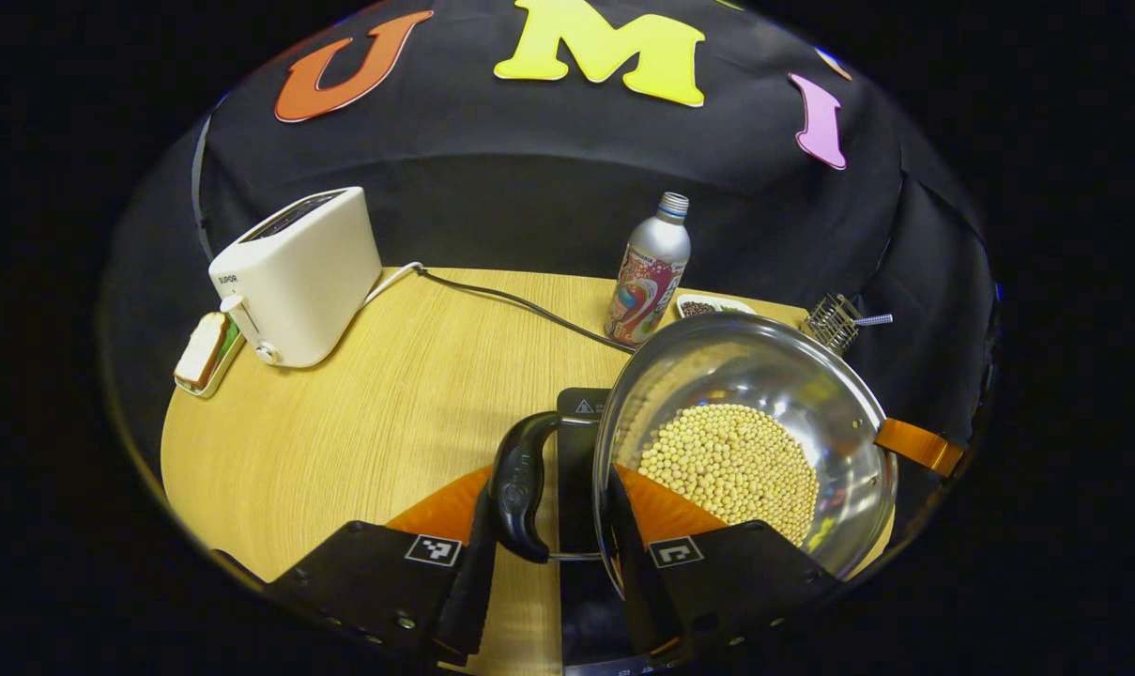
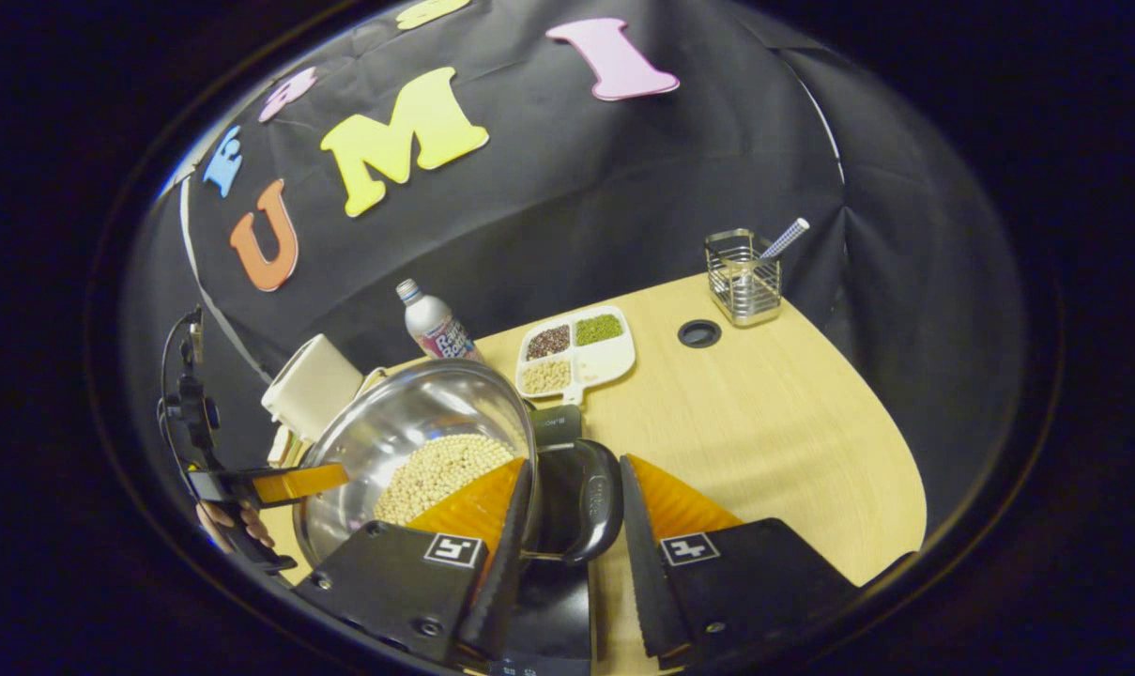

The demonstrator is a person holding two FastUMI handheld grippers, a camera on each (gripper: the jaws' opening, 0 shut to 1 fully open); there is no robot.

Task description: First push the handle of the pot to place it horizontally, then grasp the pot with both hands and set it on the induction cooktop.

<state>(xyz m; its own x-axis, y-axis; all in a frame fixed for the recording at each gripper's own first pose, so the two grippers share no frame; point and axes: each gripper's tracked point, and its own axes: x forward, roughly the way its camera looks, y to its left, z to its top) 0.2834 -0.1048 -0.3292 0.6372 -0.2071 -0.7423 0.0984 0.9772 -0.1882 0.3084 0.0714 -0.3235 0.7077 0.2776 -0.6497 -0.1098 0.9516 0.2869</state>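
The pot point(image 1: 745, 441) of beans sits over the cooktop point(image 1: 581, 441) on the counter point(image 1: 360, 422). The left tool point(image 1: 550, 563) spreads wide around one black handle point(image 1: 520, 488), and the right tool point(image 2: 576, 554) gapes around the other handle point(image 2: 586, 507).

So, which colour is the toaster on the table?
The toaster is cream white, clearest in the left gripper view.

You get even overhead light on the tabletop point(image 1: 360, 422); the steel pot point(image 1: 764, 376) throws bright glare. Fisheye bending curves the edges, which darken; the centre stays sharp.
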